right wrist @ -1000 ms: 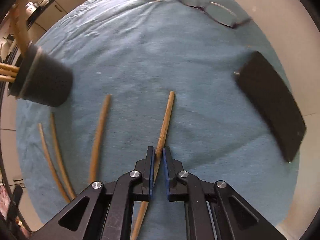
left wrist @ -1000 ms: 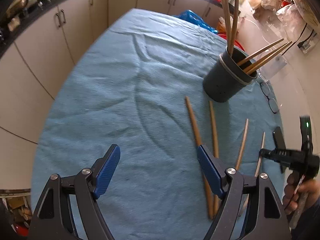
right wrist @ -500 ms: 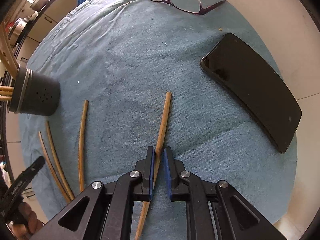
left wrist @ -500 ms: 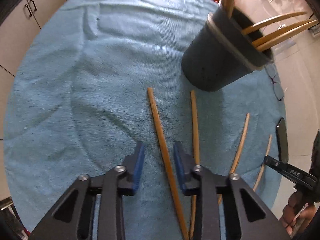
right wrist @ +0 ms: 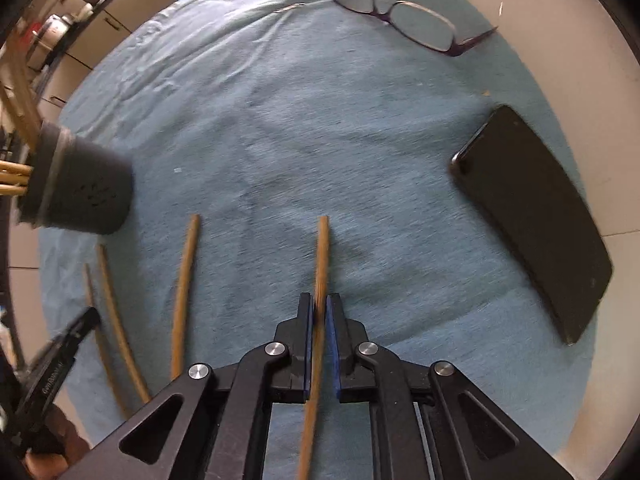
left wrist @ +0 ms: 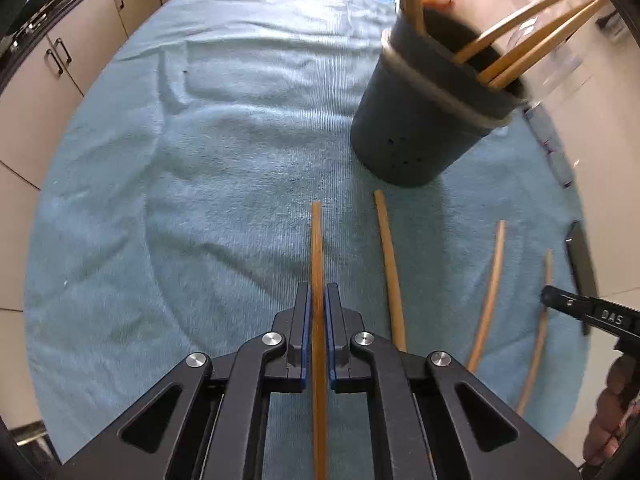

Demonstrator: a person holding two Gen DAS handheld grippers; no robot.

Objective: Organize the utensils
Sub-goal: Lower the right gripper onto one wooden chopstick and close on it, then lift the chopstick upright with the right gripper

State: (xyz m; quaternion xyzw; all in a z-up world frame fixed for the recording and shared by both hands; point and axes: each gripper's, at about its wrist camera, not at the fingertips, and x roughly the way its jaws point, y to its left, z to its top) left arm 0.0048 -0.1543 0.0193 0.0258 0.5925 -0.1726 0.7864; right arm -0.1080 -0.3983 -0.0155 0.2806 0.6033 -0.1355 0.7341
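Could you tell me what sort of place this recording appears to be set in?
Most likely a home kitchen: cream cabinets with handles behind the table, a dark utensil holder of chopsticks on a blue towel, and eyeglasses beside a phone.

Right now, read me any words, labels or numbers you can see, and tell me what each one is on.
"DAS": white letters on the black arm of the right hand-held gripper, seen from the left camera.
White lettering on the left hand-held gripper, seen from the right camera: too blurred to read.
Nothing else carries text.

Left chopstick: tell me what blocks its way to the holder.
Nothing visible does. The left gripper is shut on the chopstick, and only bare towel lies between its tip and the holder, ahead to the right.
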